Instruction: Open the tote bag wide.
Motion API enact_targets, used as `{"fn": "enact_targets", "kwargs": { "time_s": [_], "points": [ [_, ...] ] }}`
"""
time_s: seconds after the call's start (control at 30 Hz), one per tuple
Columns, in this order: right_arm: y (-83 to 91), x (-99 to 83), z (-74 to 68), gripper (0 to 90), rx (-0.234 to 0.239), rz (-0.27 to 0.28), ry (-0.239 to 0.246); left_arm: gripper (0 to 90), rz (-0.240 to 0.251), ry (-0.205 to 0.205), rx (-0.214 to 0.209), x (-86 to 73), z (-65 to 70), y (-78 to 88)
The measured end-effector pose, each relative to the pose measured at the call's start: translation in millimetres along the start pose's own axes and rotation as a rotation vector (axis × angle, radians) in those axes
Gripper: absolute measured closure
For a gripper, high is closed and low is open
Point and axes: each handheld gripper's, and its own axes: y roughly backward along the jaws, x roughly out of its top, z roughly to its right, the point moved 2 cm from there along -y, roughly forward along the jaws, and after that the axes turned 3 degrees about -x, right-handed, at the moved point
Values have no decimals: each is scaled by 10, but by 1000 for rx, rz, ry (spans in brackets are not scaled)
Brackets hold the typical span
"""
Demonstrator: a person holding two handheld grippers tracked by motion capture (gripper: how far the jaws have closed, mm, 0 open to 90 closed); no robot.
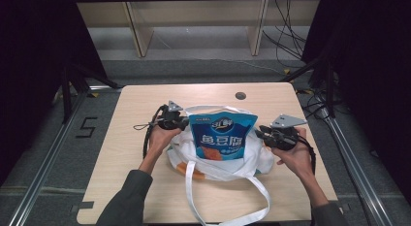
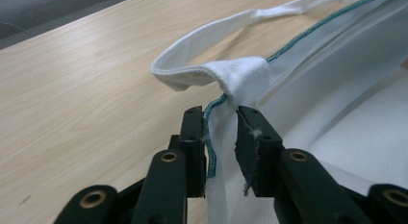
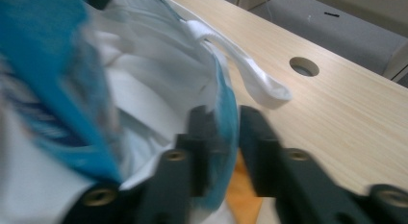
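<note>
1. Bag stuff first: the white cloth tote (image 1: 252, 160) sits mid-table, a bit toward the person's side, slumped and wrinkly. Looks soft and floppy with no structure of its own, so I'd guess it folds wherever you aren't holding it.

2. Best place to grab seems to be the green-stitched rim (image 2: 210, 137), near where the handle strap (image 2: 192, 72) is sewn on. It's doubled there, probably less slippy than the plain panel.

3. Left gripper (image 2: 219, 132): jaws sit on either side of that rim with a visible gap, so not pinching yet, more like straddling it.

4. Right gripper (image 3: 222, 137): blurry, but the jaws stand apart with a blue-edged bit of fabric between them. Can't tell if it's actually clamped.

5. Contents: a blue snack pouch (image 1: 223, 138) stands upright in the tote's mouth, sticking well above the rim. Likely light, crinkly and slick, so it could tip over. Something orange (image 1: 186, 170) peeks out at the tote's lower left, can't tell what.

6. One long strap loop (image 1: 228, 206) trails toward the table's (image 1: 145, 114) near edge.
</note>
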Motion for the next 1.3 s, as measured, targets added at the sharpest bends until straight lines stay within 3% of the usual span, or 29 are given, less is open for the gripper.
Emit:
{"fn": "enact_targets", "kwargs": {
  "time_s": [0.1,0.2,0.23,0.3,0.4,0.53,0.63,0.73,0.77,0.8,0.83,0.9,0.93,1.0,1.1,1.17,1.27,1.3],
  "points": [
    [-201,-38,91,883,-90,-29,82,761,3,-6,2,-1,1,-60],
    [-299,-144,183,888,-126,-77,72,781,-3,-8,-17,-7,27,-114],
    [-370,-256,202,888,-136,-118,86,813,-20,-21,-7,-20,38,-141],
    [-403,-301,208,888,-136,-134,103,816,-62,-47,-10,-71,35,-222],
    [-532,-477,198,888,-134,-216,91,827,-115,-11,-4,-239,40,-415],
    [-641,-555,165,889,-126,-233,99,813,-94,98,-66,-319,-64,-453],
    [-646,-552,151,884,-121,-247,95,811,-99,88,-45,-267,-27,-399],
    [-499,-465,200,800,-133,-202,54,764,-50,91,-48,-174,-1,-238],
    [-428,-427,200,789,-122,-185,29,759,-32,65,-53,-120,23,-146],
    [-314,-345,229,771,-115,-113,41,736,-20,41,-41,-75,49,-64],
    [-212,-281,209,770,-102,-76,10,738,14,42,-26,-31,92,7],
    [-30,-187,142,783,-28,-25,-14,759,45,21,-24,30,149,170],
    [49,-163,61,803,18,-27,-44,777,52,9,-36,47,173,227],
    [135,-132,-77,847,87,-3,15,831,52,-23,-86,51,280,359],
    [187,-159,-288,877,153,-30,61,867,4,-85,-129,-96,448,456],
    [190,-210,-380,890,184,-48,95,879,2,-77,-148,-193,500,480],
    [181,-299,-433,899,185,-88,122,887,-5,-68,-192,-362,550,521],
    [187,-336,-451,900,183,-107,110,887,-15,-63,-199,-425,574,515]
  ]
}}
